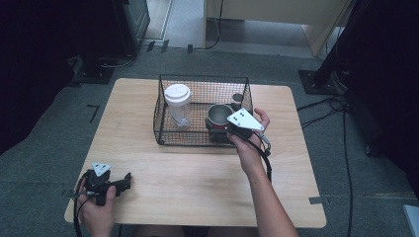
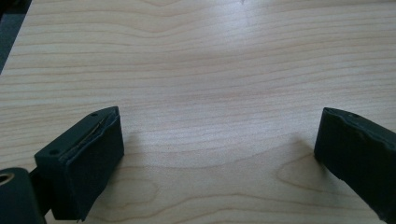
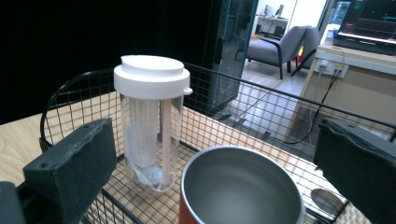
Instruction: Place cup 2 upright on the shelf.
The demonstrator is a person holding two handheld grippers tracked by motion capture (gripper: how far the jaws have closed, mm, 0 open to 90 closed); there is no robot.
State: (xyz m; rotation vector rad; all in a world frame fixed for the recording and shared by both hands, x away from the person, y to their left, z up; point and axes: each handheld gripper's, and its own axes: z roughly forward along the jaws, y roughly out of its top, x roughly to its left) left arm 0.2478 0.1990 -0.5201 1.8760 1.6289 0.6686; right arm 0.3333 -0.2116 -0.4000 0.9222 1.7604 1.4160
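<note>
Light wood counter (image 1: 163, 182) on grey carpet, dark room around. Black wire basket (image 1: 163, 129) at counter centre, holding clear tumbler with white lid (image 1: 178, 104) upright at left, red steel-lined mug (image 1: 219, 118) at right. Right gripper (image 3: 212, 163) just above mug rim, fingers wide, gripping nothing. Left gripper (image 1: 123, 181) low at near-left counter edge, fingers wide over bare wood.
</note>
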